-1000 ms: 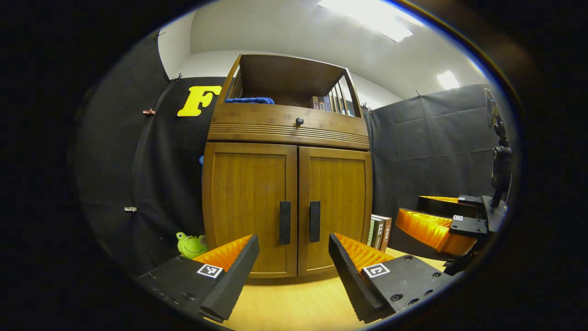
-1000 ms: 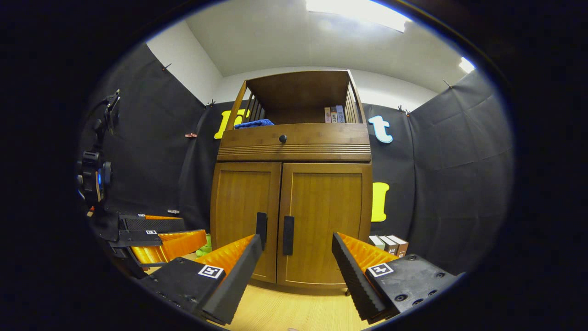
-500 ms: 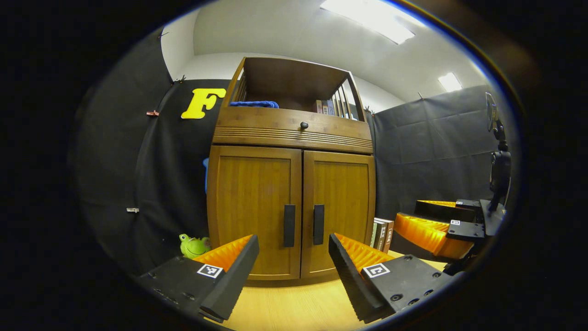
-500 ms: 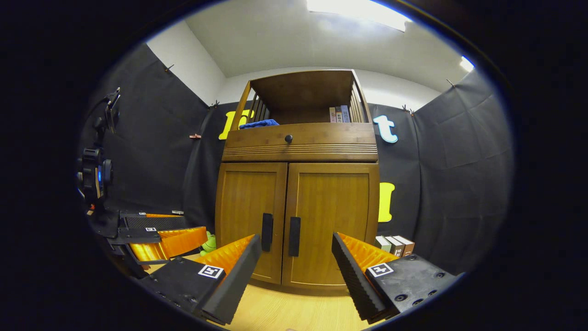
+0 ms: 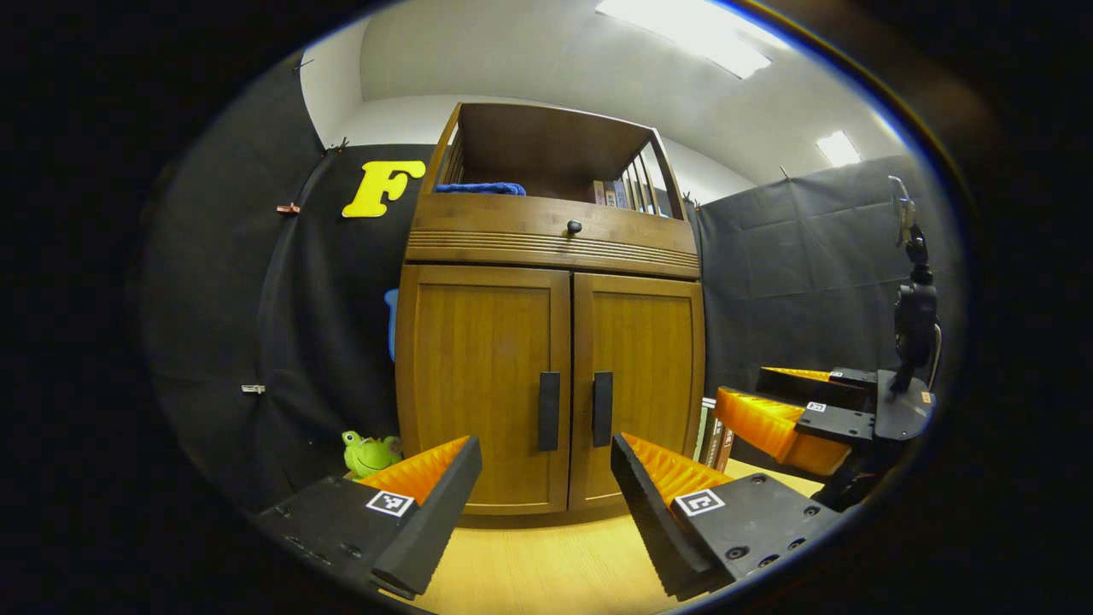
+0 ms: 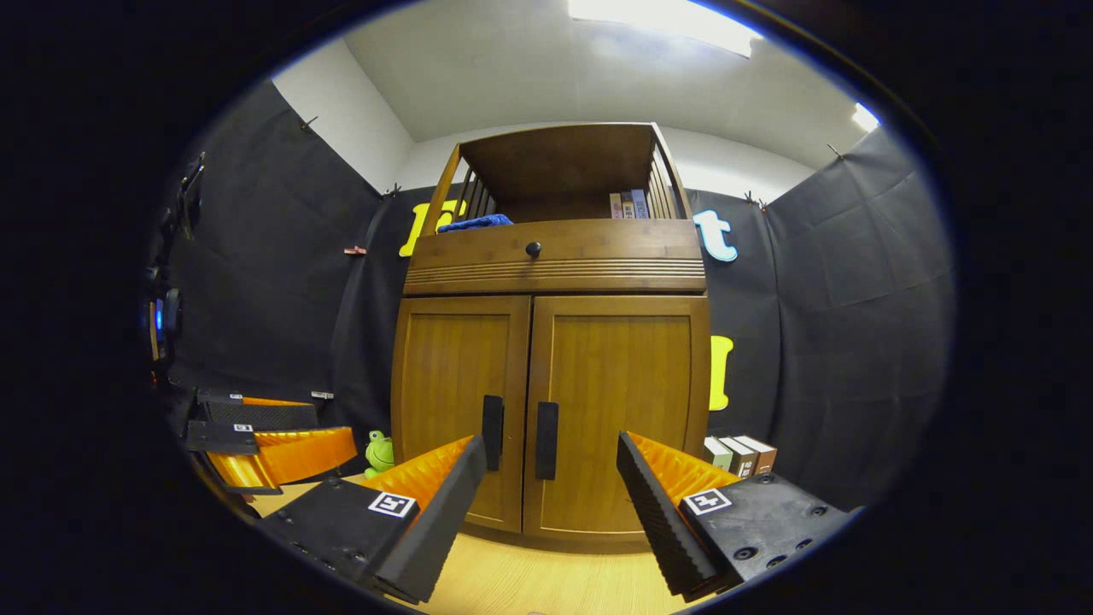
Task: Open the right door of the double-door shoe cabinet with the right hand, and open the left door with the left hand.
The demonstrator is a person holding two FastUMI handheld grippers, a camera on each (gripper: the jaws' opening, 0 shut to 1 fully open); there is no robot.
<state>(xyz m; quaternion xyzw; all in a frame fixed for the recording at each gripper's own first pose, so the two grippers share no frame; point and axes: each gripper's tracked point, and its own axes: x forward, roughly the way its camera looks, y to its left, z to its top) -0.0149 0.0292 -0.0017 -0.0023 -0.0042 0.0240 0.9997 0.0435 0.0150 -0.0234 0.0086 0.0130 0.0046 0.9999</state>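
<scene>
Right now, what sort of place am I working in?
Most likely a staged recording booth, not a lived-in home: black cloth walls pinned up around a wooden shoe cabinet, with a toy frog and some books set beside it as props.

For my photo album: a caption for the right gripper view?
Open right gripper faces the closed shoe cabinet, its handles untouched.

I'm working in a staged recording booth, not a real home: black cloth walls (image 6: 854, 282) pinned up around one wooden shoe cabinet (image 6: 551, 342) on a pale wood floor (image 5: 546, 564), ceiling light panels (image 5: 683, 34) overhead, camera mount (image 5: 914, 307) at right
</scene>
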